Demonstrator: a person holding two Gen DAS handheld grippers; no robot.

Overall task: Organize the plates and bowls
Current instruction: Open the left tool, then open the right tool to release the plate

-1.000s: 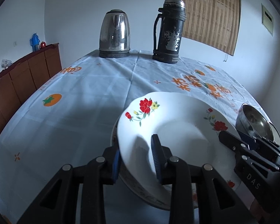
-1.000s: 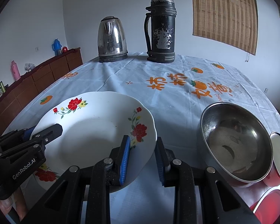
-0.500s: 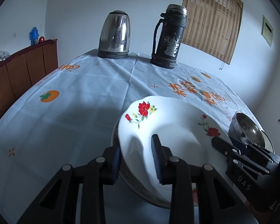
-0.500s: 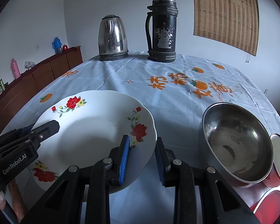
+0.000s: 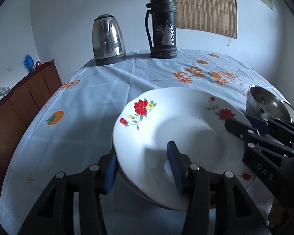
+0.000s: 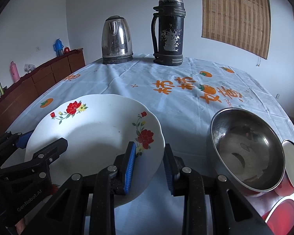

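Note:
A white plate with red flowers (image 5: 182,125) is held off the table between both grippers. My left gripper (image 5: 142,166) is shut on its left rim, one pad above and one below. My right gripper (image 6: 150,166) is shut on its right rim; the plate also shows in the right wrist view (image 6: 96,129). The right gripper shows in the left wrist view (image 5: 264,137), and the left gripper in the right wrist view (image 6: 39,148). A steel bowl (image 6: 245,150) sits on the table right of the plate.
A steel kettle (image 6: 116,39) and a black thermos (image 6: 169,29) stand at the table's far edge. Red bowls with steel lining (image 6: 292,166) sit at the right edge behind the steel bowl. A wooden sideboard (image 6: 39,78) runs along the left wall.
The plate has been lifted slightly with both grippers still on it. The left wrist view has swung a little, so the kettle and thermos shifted in frame.

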